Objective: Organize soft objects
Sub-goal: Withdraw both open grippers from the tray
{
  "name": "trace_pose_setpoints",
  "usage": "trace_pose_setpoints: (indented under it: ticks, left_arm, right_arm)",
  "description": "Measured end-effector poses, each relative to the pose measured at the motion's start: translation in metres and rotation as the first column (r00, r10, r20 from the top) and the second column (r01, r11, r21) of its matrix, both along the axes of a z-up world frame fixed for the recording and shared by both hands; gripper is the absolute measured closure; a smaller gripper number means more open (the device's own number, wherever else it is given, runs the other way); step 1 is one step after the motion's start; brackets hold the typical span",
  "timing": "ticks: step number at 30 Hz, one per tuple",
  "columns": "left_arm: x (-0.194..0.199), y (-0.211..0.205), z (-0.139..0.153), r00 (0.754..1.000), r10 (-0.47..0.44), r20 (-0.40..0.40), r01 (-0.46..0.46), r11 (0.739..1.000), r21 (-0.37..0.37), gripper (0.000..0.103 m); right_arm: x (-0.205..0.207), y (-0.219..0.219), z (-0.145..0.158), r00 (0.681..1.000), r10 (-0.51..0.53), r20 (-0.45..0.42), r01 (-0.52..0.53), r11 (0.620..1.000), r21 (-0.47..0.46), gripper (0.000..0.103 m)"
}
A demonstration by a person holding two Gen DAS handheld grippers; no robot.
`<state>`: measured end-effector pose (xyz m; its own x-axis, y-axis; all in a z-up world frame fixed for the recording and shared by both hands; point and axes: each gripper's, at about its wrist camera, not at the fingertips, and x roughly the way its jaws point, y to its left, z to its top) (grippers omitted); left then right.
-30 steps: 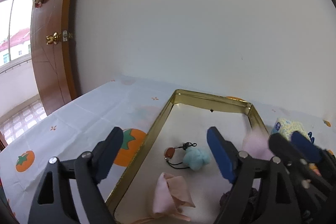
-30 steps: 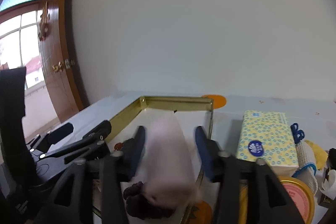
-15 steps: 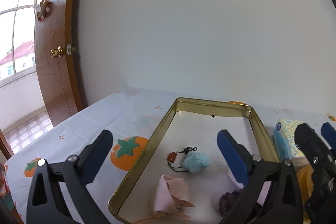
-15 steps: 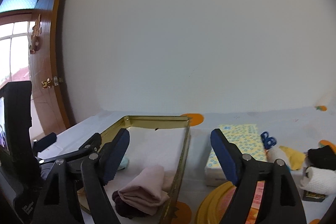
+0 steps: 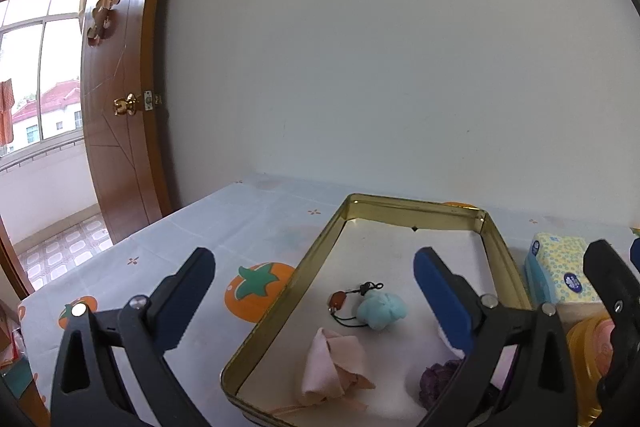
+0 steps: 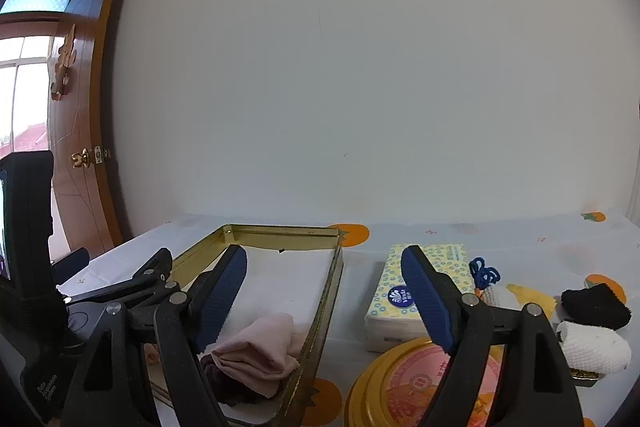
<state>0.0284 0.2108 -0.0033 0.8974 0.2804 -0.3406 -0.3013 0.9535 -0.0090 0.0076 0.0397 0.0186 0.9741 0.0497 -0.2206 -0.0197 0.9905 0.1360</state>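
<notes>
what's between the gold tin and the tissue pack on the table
Nothing: between the gold tin and the tissue pack only bare tablecloth shows, in the right wrist view.

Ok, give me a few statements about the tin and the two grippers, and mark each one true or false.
1. The right gripper is clamped on the pink cloth. False: its jaws have just been opening and nothing is between them; the cloth lies in the gold tin.
2. A light blue plush lies inside the tin. True.
3. The tissue pack is inside the tin. False: it sits on the tablecloth beside it.
4. The left gripper is open and empty. True.
</notes>
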Motion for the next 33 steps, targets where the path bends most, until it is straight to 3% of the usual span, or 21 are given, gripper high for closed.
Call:
trace_pose_setpoints:
  ticks: [18, 33]
  left_arm:
    - [-0.028, -0.023, 0.002, 0.999, -0.034, 0.022, 0.033, 0.999, 0.005, 0.002]
    - [-0.052, -0.068, 0.002, 0.990, -0.138, 0.017, 0.137, 0.990, 0.013, 0.002]
  right_arm:
    - [-0.019, -0.023, 0.003, 0.998, -0.053, 0.020, 0.053, 0.998, -0.013, 0.022]
    - [-0.031, -0.064, 0.000, 0.994, -0.110, 0.010, 0.110, 0.993, -0.042, 0.022]
